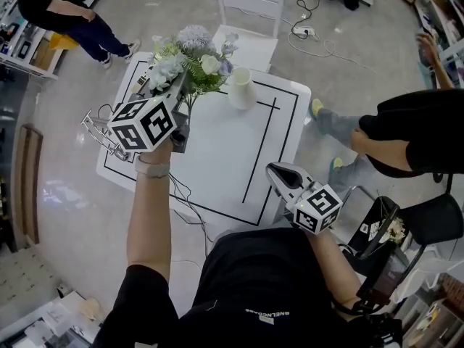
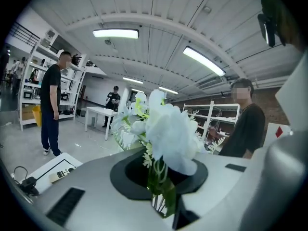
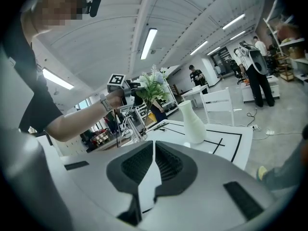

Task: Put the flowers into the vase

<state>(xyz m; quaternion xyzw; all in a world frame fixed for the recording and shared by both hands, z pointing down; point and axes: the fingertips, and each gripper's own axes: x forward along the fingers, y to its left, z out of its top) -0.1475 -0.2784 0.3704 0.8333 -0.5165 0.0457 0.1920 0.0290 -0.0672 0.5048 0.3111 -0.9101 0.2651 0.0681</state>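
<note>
My left gripper [image 1: 179, 96] is shut on the green stems of a bouquet of white and pale blue flowers [image 1: 190, 58]. It holds them up above the far left part of the white table [image 1: 217, 158]. In the left gripper view the stems [image 2: 161, 189] are pinched between the jaws and the blooms fill the middle. The white vase [image 1: 241, 88] stands upright on the table's far side, just right of the bouquet and apart from it. My right gripper [image 1: 284, 175] hovers at the table's near right corner, jaws together with nothing in them. The right gripper view shows the vase [image 3: 192, 121] and the raised flowers [image 3: 151, 88] ahead.
A wire rack [image 1: 98, 133] and small devices [image 1: 141, 82] lie along the table's left edge. A white chair [image 1: 249, 9] stands behind the table. One person [image 1: 69, 17] stands at the far left, another [image 1: 395, 140] is close on the right beside a black chair [image 1: 435, 220].
</note>
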